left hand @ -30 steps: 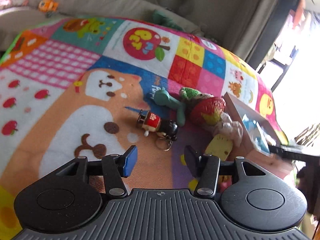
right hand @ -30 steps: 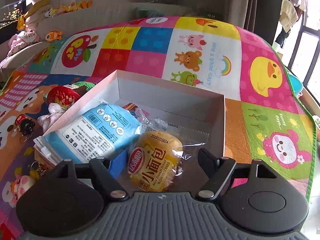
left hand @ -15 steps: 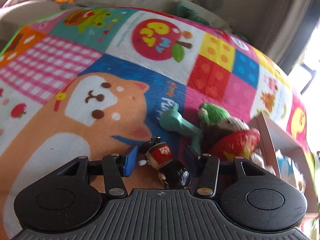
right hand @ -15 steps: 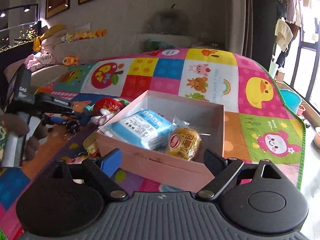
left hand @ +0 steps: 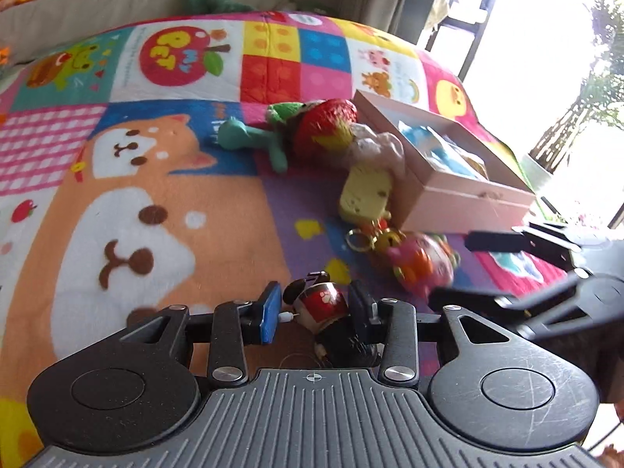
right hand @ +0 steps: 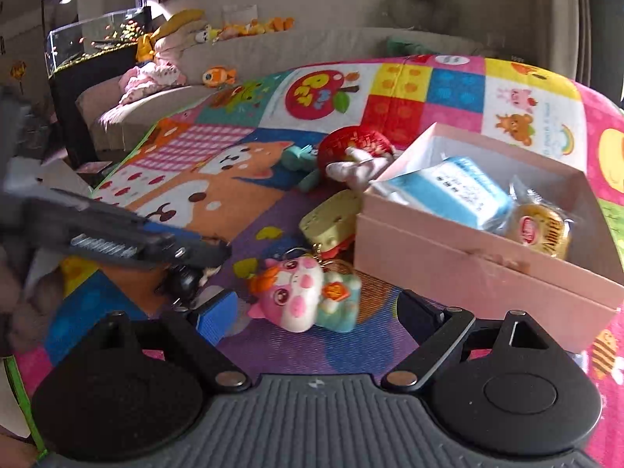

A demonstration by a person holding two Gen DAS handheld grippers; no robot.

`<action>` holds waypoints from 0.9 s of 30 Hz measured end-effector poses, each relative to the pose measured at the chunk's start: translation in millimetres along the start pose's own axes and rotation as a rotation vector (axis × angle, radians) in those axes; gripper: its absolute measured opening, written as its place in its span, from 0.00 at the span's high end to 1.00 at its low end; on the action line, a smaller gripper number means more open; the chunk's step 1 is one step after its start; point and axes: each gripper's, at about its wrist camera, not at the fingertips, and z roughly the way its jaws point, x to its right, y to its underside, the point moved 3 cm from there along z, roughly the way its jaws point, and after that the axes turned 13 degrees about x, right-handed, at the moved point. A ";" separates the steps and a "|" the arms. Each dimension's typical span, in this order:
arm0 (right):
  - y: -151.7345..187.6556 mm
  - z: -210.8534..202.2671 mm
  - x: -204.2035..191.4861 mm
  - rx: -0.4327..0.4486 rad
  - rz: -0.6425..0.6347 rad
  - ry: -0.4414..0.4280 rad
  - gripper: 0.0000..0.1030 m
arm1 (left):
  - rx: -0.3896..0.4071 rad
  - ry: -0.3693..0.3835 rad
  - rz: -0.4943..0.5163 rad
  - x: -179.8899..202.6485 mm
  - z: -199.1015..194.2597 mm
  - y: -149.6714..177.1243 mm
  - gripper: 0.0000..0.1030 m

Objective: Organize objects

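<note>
My left gripper (left hand: 314, 314) is shut on a small red-and-black doll keychain (left hand: 325, 306), held just above the play mat. The gripper also shows at the left of the right wrist view (right hand: 183, 249), with the doll (right hand: 185, 282) hanging under it. My right gripper (right hand: 318, 314) is open and empty, low over the mat, with a pink cat keychain (right hand: 300, 292) lying just ahead between its fingers. The cat also shows in the left wrist view (left hand: 423, 263). A pink box (right hand: 460, 251) to the right holds a blue packet (right hand: 464, 195) and a wrapped bun (right hand: 542, 230).
A yellow toast toy (left hand: 364, 195), a red strawberry plush (left hand: 325, 124), a teal toy (left hand: 249, 136) and a pale bunny plush (right hand: 357, 167) lie left of the box on the colourful mat (left hand: 117, 179). A sofa with soft toys (right hand: 234, 27) and a fish tank (right hand: 93, 35) stand behind.
My left gripper closed on the doll keychain and pulled it back and up. My right gripper left the box, swung left and came down in front of the pink cat keychain.
</note>
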 end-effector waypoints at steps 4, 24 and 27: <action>5.3 6.3 -1.4 -0.013 -0.028 0.051 0.13 | -0.017 -0.003 0.015 9.4 -8.7 8.1 0.57; 4.9 8.6 -3.9 0.001 -0.018 0.027 0.13 | -0.027 -0.080 0.089 31.7 -27.9 27.6 0.59; 0.3 22.0 -3.7 -0.010 -0.007 0.017 0.13 | -0.028 -0.082 0.060 28.9 -27.0 25.5 0.60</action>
